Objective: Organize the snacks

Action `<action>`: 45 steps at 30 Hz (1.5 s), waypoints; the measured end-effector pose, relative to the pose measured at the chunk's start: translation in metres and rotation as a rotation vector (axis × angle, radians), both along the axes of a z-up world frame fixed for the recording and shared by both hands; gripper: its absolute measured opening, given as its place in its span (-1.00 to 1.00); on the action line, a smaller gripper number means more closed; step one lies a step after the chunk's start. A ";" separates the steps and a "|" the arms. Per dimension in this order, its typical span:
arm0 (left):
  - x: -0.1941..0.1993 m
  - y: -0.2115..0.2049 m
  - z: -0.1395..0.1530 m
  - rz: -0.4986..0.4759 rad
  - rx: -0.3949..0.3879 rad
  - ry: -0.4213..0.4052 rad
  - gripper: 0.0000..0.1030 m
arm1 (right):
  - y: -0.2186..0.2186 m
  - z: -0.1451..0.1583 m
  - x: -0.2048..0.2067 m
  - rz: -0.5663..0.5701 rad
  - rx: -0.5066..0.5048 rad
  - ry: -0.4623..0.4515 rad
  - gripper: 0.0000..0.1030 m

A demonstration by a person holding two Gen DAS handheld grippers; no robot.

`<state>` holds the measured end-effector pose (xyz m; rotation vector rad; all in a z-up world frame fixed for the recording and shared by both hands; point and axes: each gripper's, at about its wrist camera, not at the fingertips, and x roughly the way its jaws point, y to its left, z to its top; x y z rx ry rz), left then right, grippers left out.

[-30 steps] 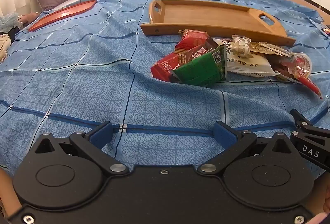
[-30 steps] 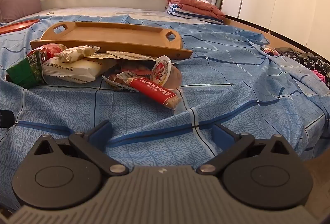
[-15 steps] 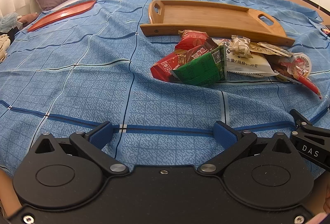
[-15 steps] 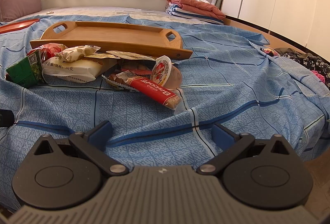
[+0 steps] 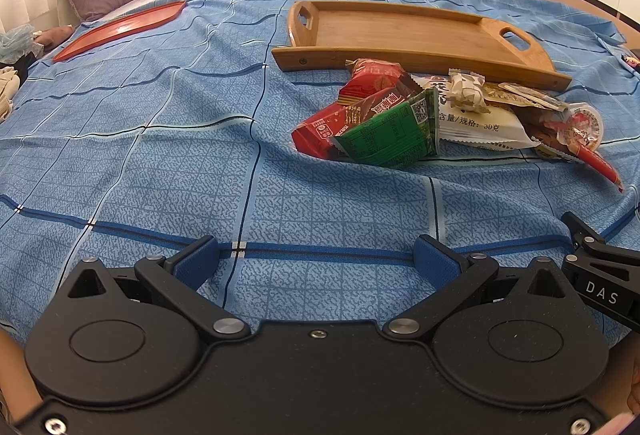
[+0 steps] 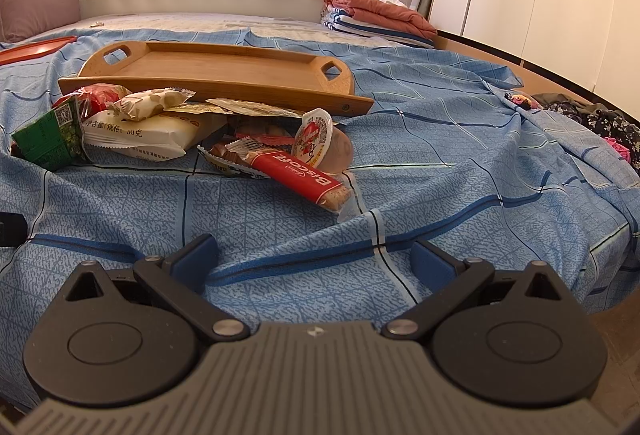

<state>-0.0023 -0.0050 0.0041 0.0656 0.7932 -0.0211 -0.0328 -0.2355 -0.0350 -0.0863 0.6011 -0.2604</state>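
Left wrist view shows the left gripper (image 5: 317, 257) low over the blue bed sheet (image 5: 160, 163), with its two blue fingers spread wide and nothing between them. The snacks (image 5: 440, 115) lie in one messy heap ahead and a bit to the right, well apart from the fingers. A green packet (image 5: 390, 139) sits at the near edge of the heap and leans on a red packet (image 5: 340, 117). Right behind the heap is a wooden tray (image 5: 400, 27). It has nothing in it, so it looks like the place where the snacks should go. The heap touches the tray's front edge, so each snack would only need a short lift over the rim.

In the right wrist view, the right gripper (image 6: 314, 255) is also spread wide and holds nothing. Here the closest snack is a long red Biscoff bar (image 6: 304, 177), ahead of the fingers and near them, but not between them. A small round cup (image 6: 320, 139) leans on its side just behind the bar. No snack has been picked up yet, so I think the sorting is just at its start.
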 end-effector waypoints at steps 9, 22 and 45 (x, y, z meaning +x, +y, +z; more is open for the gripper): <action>0.000 0.000 0.000 0.000 0.000 -0.001 1.00 | 0.000 -0.001 0.000 0.000 -0.001 0.000 1.00; 0.000 0.001 -0.001 0.000 -0.002 -0.001 1.00 | 0.001 -0.001 -0.001 0.000 -0.002 -0.001 1.00; 0.002 0.008 -0.004 -0.004 -0.020 -0.019 1.00 | 0.001 -0.007 -0.007 -0.002 -0.014 -0.075 1.00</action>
